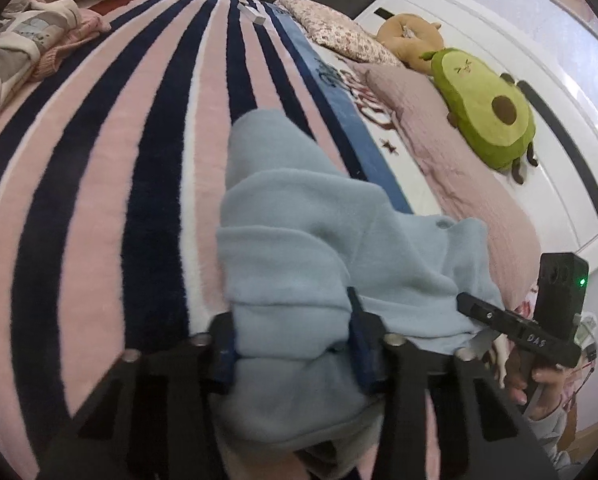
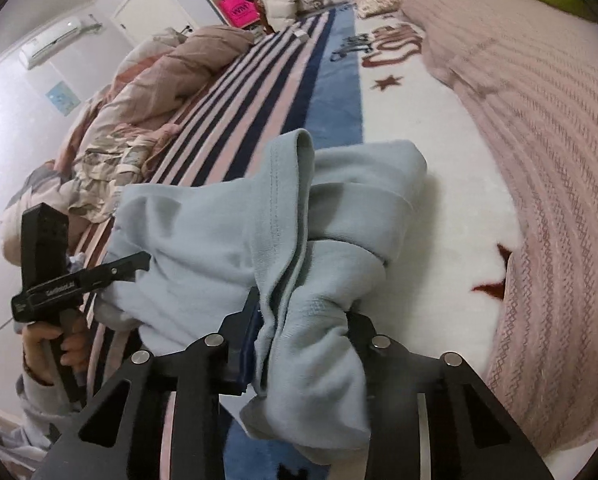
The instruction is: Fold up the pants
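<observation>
Pale blue fleece pants (image 1: 299, 240) lie bunched on a bed, over a blanket (image 1: 99, 160) striped in pink, navy and white, with one end reaching onto the white part of the blanket printed with red stars and lettering. The cloth is rumpled into thick folds rather than laid flat.

In the left wrist view, the left gripper (image 1: 293, 350) has its jaws part-way closed on a thick roll of the blue cloth; the blue pads press into the fabric on both sides, so it holds the pants. The right gripper (image 1: 479, 308) shows at the lower right of that view, held in a hand (image 1: 539, 384), its black finger lying against the edge of the pants.

In the right wrist view, the right gripper (image 2: 299, 332) likewise has its jaws narrowed on a gathered bundle of the same cloth, which is pinched between them and spills below the fingers. A stitched hem of the pants stands up just beyond the jaws. The left gripper (image 2: 139, 264) appears at the left of this view, gripped by a hand (image 2: 55, 344), its tip touching the pants.

Beside the pants, toward the headboard (image 1: 559, 140), lies a pink quilted cover (image 1: 479, 184). An avocado plush toy (image 1: 487, 108) rests by the headboard, next to a tan plush (image 1: 411, 36) and a floral pillow (image 1: 335, 28). A heap of crumpled bedding (image 2: 139, 92) sits on the far side of the striped blanket.
</observation>
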Demonstrator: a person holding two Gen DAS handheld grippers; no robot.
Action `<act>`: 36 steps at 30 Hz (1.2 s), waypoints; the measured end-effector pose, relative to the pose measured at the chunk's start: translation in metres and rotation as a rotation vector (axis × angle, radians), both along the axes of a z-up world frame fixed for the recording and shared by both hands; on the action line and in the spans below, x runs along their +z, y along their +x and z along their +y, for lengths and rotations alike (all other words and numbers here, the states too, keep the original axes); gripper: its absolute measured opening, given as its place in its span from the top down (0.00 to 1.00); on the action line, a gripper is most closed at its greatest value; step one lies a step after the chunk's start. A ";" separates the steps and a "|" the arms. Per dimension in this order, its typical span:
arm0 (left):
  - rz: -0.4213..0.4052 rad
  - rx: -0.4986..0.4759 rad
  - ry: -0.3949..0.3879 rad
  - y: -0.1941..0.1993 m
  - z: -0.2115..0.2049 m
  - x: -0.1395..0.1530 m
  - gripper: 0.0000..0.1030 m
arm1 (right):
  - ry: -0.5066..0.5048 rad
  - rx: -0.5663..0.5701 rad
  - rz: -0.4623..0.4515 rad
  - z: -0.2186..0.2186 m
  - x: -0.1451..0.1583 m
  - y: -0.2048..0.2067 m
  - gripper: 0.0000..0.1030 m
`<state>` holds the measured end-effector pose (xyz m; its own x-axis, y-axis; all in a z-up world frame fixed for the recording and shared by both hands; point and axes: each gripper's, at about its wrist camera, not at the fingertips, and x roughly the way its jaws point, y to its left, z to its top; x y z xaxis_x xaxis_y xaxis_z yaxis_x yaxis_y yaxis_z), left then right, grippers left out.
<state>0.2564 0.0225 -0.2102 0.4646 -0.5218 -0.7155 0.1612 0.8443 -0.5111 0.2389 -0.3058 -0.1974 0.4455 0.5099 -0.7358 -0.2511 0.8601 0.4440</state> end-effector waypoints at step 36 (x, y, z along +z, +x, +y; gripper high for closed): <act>-0.350 0.381 0.122 -0.227 0.200 0.146 0.78 | 0.046 0.452 -0.211 0.229 0.127 -0.092 0.77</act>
<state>0.0294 0.2223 -0.0640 0.8268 -0.1921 -0.5287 -0.0257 0.9260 -0.3765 0.1469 -0.0765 -0.0700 0.3093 0.7162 -0.6256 -0.6829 0.6251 0.3780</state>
